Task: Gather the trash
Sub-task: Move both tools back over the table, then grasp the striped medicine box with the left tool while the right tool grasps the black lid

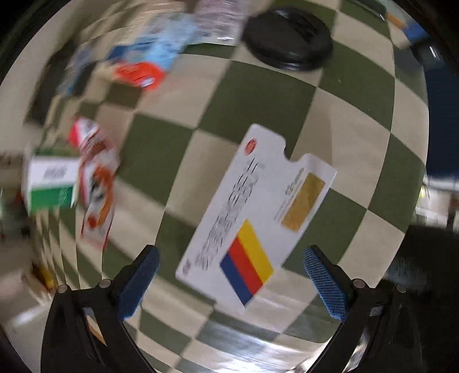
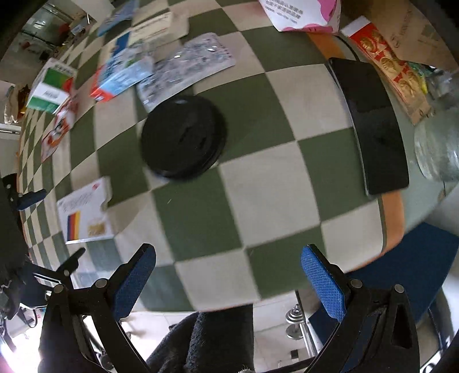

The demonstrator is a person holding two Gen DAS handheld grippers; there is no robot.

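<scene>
A flat white card package (image 1: 252, 212) with a blue, red and yellow flag and a gold patch lies on the green and cream checked tablecloth (image 1: 258, 97). My left gripper (image 1: 231, 275) is open and empty, just above its near end. The package also shows in the right wrist view (image 2: 84, 212). A black round lid (image 1: 288, 38) lies further back; in the right wrist view the lid (image 2: 183, 136) is ahead of my right gripper (image 2: 228, 275), which is open and empty over the table's near edge. The left gripper's finger (image 2: 31, 198) shows at that view's left edge.
More litter lies at the far left: a green and white box (image 2: 50, 91), a red and white wrapper (image 2: 58, 129), a blue and red carton (image 2: 120, 74), a clear blister sheet (image 2: 186, 69). A black phone (image 2: 375, 126), a glass jar (image 2: 439, 152) and a pink and white box (image 2: 304, 14) sit right.
</scene>
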